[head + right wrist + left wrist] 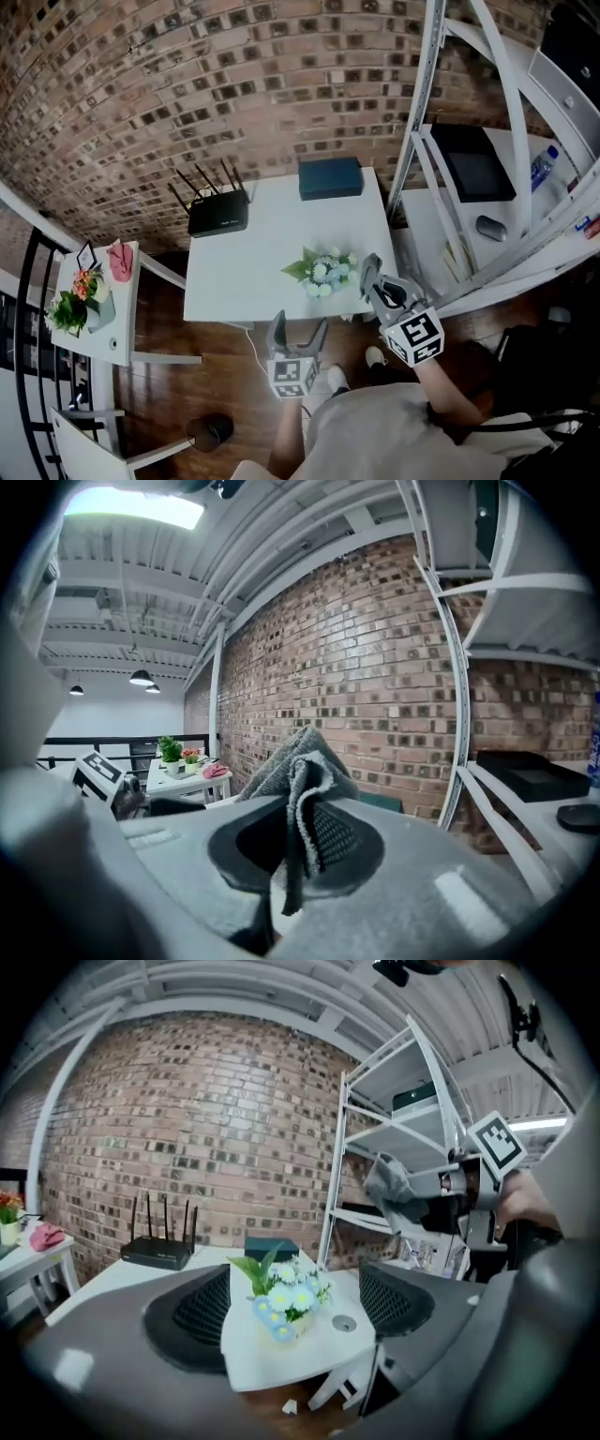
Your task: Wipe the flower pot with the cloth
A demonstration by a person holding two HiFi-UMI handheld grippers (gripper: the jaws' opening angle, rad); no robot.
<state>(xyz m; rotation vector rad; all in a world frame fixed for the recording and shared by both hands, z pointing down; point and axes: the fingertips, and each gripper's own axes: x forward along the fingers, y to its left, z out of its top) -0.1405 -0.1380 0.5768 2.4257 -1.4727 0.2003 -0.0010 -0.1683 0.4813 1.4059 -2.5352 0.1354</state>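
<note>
The flower pot [323, 274], a small white pot of white and blue flowers with green leaves, stands near the front right corner of the white table [244, 272]. My right gripper [373, 274] is just right of it, shut on a folded grey cloth [300, 780] that hangs from between its jaws. My left gripper [299, 324] is off the table's front edge, below the pot, its jaws apart with nothing between them. In the left gripper view the pot [286, 1305] shows ahead through the gap, and the right gripper [412, 1194] with the cloth [389, 1180] is up at the right.
A black router [217, 214] and a dark blue box [330, 177] sit at the table's back. A white shelving rack [469, 187] stands close on the right. A small side table [103, 291] with plants and a pink cloth is at the left. Wooden floor lies below.
</note>
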